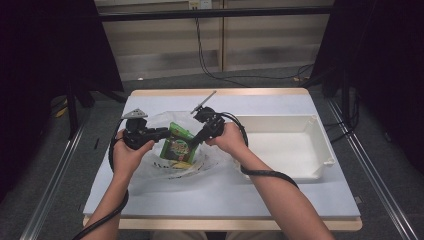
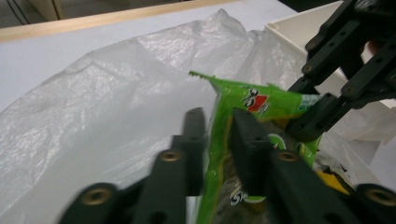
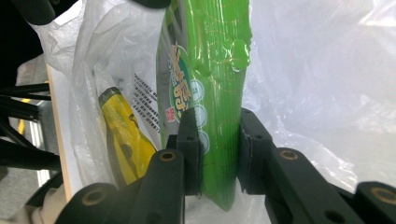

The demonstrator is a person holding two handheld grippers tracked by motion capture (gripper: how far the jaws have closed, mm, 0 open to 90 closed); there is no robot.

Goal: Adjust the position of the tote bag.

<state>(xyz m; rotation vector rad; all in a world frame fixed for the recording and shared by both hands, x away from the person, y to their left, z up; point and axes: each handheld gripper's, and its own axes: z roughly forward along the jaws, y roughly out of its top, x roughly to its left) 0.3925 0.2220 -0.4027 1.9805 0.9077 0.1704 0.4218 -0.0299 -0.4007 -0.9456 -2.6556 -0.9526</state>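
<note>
A green snack packet [image 1: 177, 145] stands upright in a clear plastic bag [image 1: 160, 167] at the middle of the table. My right gripper [image 3: 218, 140] is shut on the packet's [image 3: 215, 70] lower edge, with both pads pressing its sides. My left gripper [image 2: 219, 126] is open, and the packet's [image 2: 261, 100] side seam runs between its jaws with a gap at the left jaw. In the high view the left gripper [image 1: 165, 132] reaches the packet from the left and the right gripper [image 1: 194, 142] from the right. A yellow packet [image 3: 123, 135] lies in the bag beside the green one.
A white plastic bin [image 1: 280, 150] stands on the right of the pale table [image 1: 225, 195], close to my right hand. The bag's thin film [image 2: 116, 93] billows around both grippers. Cables trail from each gripper toward the front edge.
</note>
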